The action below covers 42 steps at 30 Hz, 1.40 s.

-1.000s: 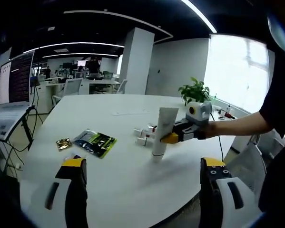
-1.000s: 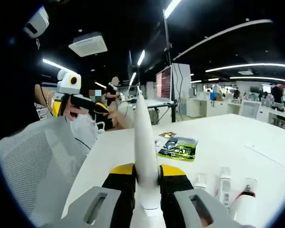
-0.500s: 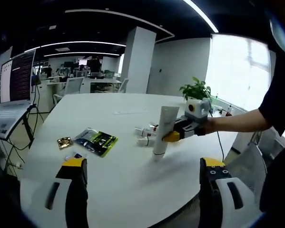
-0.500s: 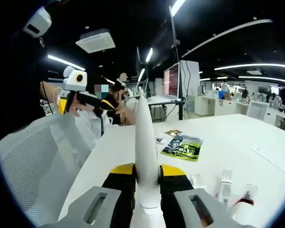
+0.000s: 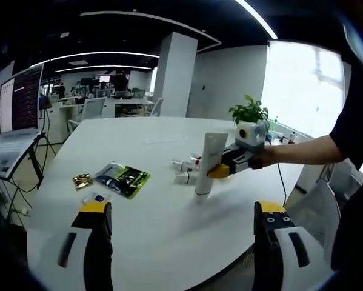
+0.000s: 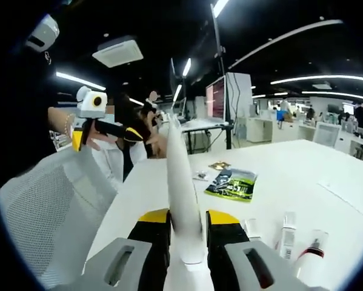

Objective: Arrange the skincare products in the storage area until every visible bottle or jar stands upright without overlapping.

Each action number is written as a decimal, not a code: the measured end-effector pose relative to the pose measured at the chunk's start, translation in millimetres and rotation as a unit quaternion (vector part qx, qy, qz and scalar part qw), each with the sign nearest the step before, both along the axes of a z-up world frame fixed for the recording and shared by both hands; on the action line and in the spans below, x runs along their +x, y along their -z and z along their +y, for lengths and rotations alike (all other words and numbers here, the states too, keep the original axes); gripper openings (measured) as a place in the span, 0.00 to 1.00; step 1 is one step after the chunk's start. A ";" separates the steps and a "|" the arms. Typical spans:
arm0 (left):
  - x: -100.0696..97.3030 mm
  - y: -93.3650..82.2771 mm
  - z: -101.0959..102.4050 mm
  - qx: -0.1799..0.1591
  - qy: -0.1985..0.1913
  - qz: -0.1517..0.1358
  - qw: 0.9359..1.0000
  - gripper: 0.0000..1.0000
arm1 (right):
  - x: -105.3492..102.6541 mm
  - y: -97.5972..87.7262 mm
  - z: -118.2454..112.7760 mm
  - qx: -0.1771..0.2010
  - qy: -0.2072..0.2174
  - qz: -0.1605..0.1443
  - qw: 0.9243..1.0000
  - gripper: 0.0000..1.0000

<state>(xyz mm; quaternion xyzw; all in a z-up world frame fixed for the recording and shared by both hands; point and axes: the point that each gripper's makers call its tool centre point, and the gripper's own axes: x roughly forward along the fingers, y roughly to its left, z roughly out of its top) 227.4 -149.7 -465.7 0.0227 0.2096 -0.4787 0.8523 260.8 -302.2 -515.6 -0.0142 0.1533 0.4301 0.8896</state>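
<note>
Change since a second ago: in the right gripper view the white tube (image 6: 180, 182) now leans a little to the left instead of rising straight between the jaws; in the left gripper view the tube (image 5: 208, 163) stays cap-down on the table with the right gripper (image 5: 219, 170) still clamped on it.

Left gripper (image 5: 180, 212): seen in its own view, held low over the near edge of the white table (image 5: 151, 230), jaws spread wide and released, gripping nothing; in the right gripper view it (image 6: 134, 137) hangs in a person's hand off the table's left edge, near the mesh chair (image 6: 45, 212).

Sachets: a green-and-black packet (image 5: 122, 180) lies flat toward the table's left side, with a small gold sachet (image 5: 81, 181) just beside it on its left.

White tube: stands cap-down near the table's middle, slightly tilted, pinched low on its body between the right gripper's yellow-tipped jaws; well apart from the left gripper's jaws.

Small tubes: several white ones (image 5: 184, 169) lie on their sides just behind the standing tube, near the table's far right part; in the right gripper view they (image 6: 287, 236) lie to the right of the jaws.

Right gripper (image 6: 186, 221): jaws clenched on the tube's lower body, one on each side.

Plant: a potted green plant (image 5: 249, 113) stands at the table's far right edge.
</note>
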 end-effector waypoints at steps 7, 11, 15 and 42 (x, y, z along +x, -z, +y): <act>3.1 3.4 0.8 0.011 -0.006 0.001 1.000 0.92 | 1.2 -3.9 -16.7 0.003 0.041 0.019 0.999 0.25; 2.3 4.7 1.7 0.014 -0.007 0.001 1.000 0.92 | -2.2 0.2 -27.9 -0.015 0.065 0.034 0.997 0.27; 2.0 3.8 0.9 0.012 -0.006 -0.002 1.000 0.92 | -7.7 0.1 -36.1 -0.014 0.093 0.044 0.995 0.34; -3.5 15.7 0.6 0.030 0.011 0.014 0.999 0.93 | -87.6 -30.2 -49.6 -0.024 0.228 0.050 0.972 0.67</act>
